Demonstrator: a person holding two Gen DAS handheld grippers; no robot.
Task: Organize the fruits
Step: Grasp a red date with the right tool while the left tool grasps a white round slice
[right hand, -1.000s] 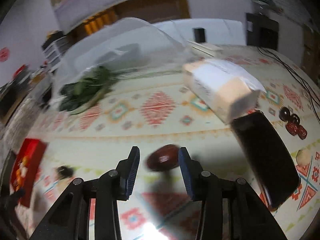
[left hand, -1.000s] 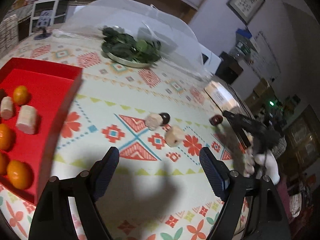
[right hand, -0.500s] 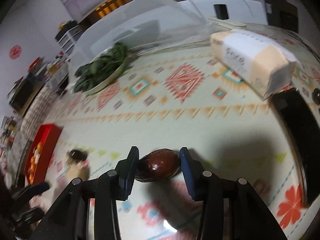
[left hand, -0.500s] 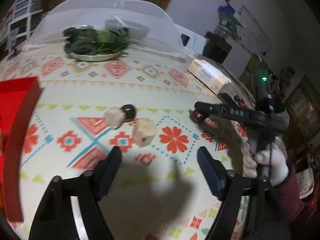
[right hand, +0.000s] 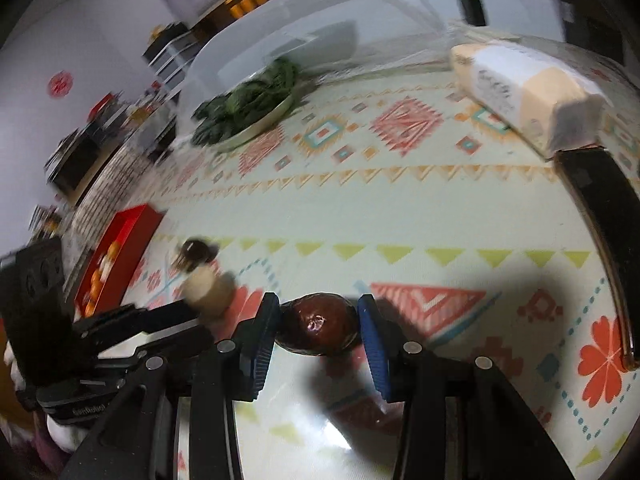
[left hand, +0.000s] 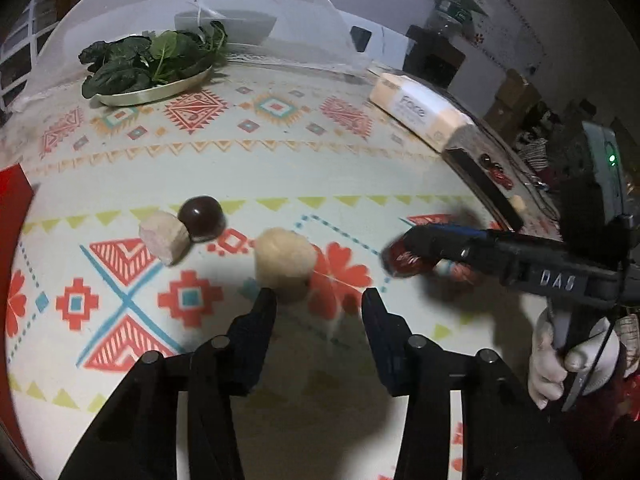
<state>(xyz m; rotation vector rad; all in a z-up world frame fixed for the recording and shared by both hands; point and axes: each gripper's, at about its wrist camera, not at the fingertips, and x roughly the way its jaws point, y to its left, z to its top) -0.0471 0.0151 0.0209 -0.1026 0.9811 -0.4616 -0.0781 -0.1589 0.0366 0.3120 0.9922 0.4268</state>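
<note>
Working outward from the red tray (right hand: pixel 120 240) as your landmark, note that it sits at the far left of the patterned tablecloth (left hand: pixel 280 168), with several orange fruits and at least one pale piece inside, too blurred to count exactly. Three loose pieces lie on the cloth to the right of that tray: two pale cut chunks and one dark round fruit. The larger pale chunk (left hand: pixel 285 258), farthest from the tray, stands just beyond your left gripper (left hand: pixel 318 308), whose jaws stand wide apart and empty. It looks light and firm, probably a little moist on the cut faces, so take it across the curved sides, low on the body, and close gently. The smaller pale chunk (left hand: pixel 165 236) lies nearer the tray, touching the dark round fruit (left hand: pixel 201 216); that one looks glossy and likely slippery, so grip it across its widest part. Your right gripper (right hand: pixel 318 326) is closed on one dark red date (right hand: pixel 318 330), held lengthwise between the blue pads above the cloth, to the right of all three loose pieces. It seems light, smooth-skinned and somewhat soft, so keep the squeeze modest to avoid bruising or letting it squirt out. Farthest from the tray, a few more small dark fruits (left hand: pixel 496 170) rest on the table's right edge, at least three.
</note>
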